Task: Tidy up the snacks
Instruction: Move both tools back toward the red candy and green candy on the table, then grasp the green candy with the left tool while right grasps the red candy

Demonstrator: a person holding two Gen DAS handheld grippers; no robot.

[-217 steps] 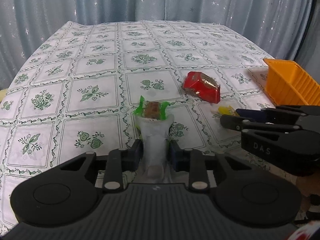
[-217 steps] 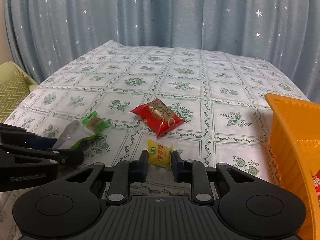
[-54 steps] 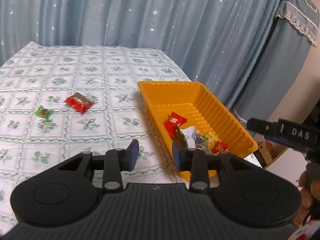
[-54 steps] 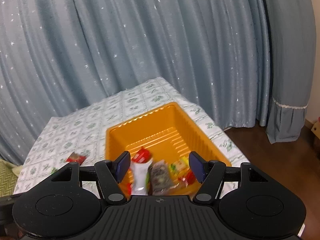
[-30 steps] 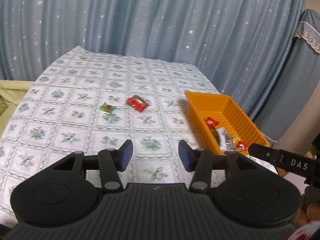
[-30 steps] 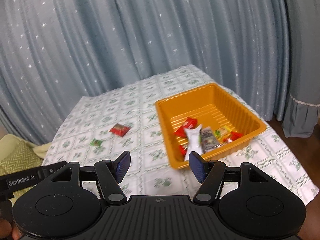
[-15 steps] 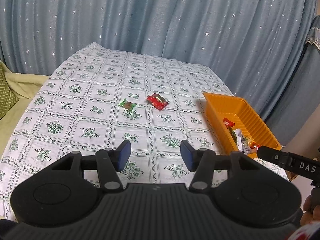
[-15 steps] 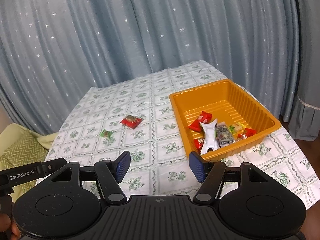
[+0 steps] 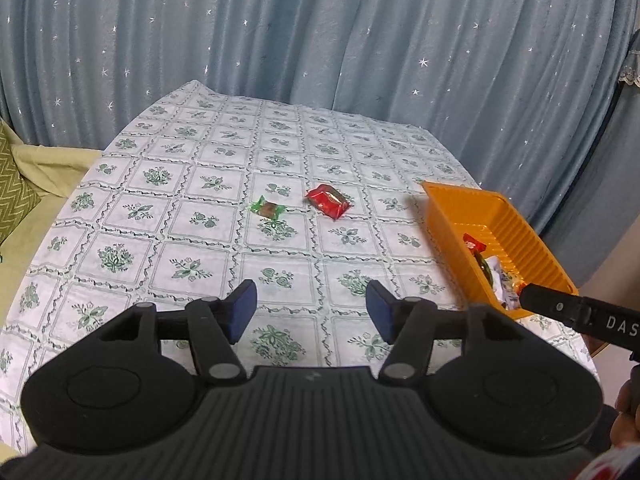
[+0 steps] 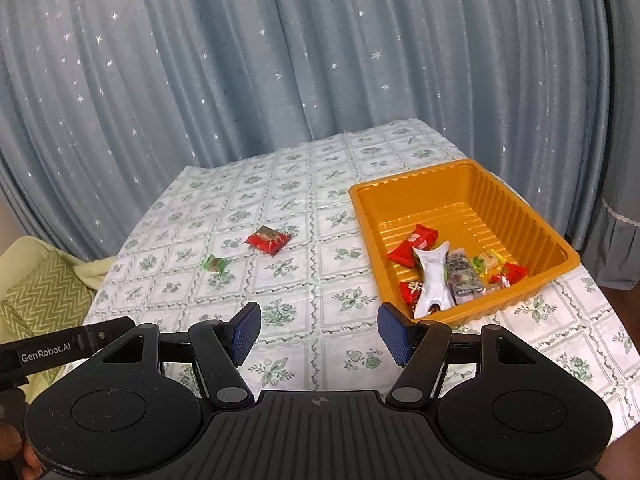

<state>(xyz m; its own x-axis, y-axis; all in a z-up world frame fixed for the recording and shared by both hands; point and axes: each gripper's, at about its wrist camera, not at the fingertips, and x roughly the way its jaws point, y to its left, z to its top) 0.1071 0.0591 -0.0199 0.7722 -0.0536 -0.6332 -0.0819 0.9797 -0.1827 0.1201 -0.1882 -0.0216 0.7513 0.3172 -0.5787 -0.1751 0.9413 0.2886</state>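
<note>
Left tool [image 9: 311, 313]: held above the near part of the tabletop, blue pads spread wide, nothing between them.
Right tool [image 10: 319, 333]: also raised over the near edge, pads wide apart and empty; its black body shows at the right edge of the left wrist view.
Tabletop [image 9: 192, 240]: covered by a white cloth with green floral squares, blue star-print curtain [image 10: 280, 60] behind it.
Orange tray [image 10: 532, 224]: sits on the right side of the tabletop, ribbed walls, near its right edge.
Tray contents: a white packet [image 10: 432, 284] lies on its side along the near wall, red wrappers [image 10: 414, 242] beside it, a dark grey packet [image 10: 462, 278] and small yellow-green and red candies to its right.
Red snack packet [image 9: 328, 201]: loose on the cloth, left of the tray and well apart from it.
Green-wrapped candy [image 9: 267, 209]: just left of the red packet, not touching it.
Green zigzag cushion [image 10: 36, 300]: off the left side of the tabletop.
</note>
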